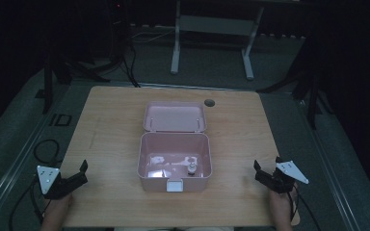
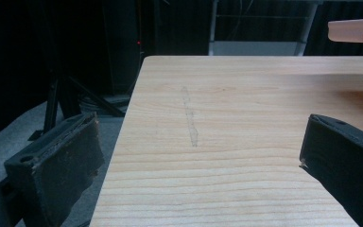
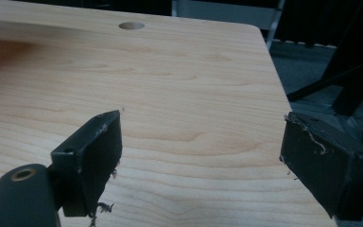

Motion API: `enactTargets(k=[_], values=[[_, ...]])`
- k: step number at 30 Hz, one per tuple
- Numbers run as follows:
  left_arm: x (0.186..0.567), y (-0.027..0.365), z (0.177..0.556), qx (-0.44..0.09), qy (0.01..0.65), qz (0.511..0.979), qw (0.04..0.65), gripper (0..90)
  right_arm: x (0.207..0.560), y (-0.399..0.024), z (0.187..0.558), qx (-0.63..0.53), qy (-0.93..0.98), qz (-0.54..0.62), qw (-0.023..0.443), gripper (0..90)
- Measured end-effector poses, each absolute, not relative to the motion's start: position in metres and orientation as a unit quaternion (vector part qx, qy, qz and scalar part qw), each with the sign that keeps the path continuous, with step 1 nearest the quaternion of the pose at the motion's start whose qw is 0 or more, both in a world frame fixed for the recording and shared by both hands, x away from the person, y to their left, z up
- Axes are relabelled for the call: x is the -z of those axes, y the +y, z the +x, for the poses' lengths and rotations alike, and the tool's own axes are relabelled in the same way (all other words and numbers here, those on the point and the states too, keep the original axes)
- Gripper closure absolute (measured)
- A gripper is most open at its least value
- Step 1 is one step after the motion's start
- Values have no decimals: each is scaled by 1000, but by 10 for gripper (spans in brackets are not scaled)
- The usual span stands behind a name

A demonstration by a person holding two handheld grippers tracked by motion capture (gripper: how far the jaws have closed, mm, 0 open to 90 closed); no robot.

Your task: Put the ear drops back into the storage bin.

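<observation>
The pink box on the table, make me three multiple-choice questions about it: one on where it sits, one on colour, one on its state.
1. Where does the pink box sit on the table?
A. At the far left corner
B. Around the middle, between the two grippers
C. Over the right edge

2. What colour is the latch on the box's near wall?
A. White
B. Black
C. Red

3. How is the lid?
A. Shut
B. Taken off, on the floor
C. Swung open toward the far side

Answers: 1 B, the left gripper and right gripper flank it. 2 A, it looks white against the pink wall. 3 C, the lid lies back behind the box and the inside is exposed.
</observation>
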State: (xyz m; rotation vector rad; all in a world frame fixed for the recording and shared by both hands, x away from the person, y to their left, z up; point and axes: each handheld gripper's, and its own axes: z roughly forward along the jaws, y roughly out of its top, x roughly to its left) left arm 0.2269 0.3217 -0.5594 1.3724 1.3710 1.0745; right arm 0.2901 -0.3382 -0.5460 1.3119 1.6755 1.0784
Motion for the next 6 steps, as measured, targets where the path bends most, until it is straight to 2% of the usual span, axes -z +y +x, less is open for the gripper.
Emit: enactTargets(k=[6], values=[[559, 322, 227, -434, 553, 554, 446, 3, 545, -336, 291, -419, 657, 506, 369, 130]])
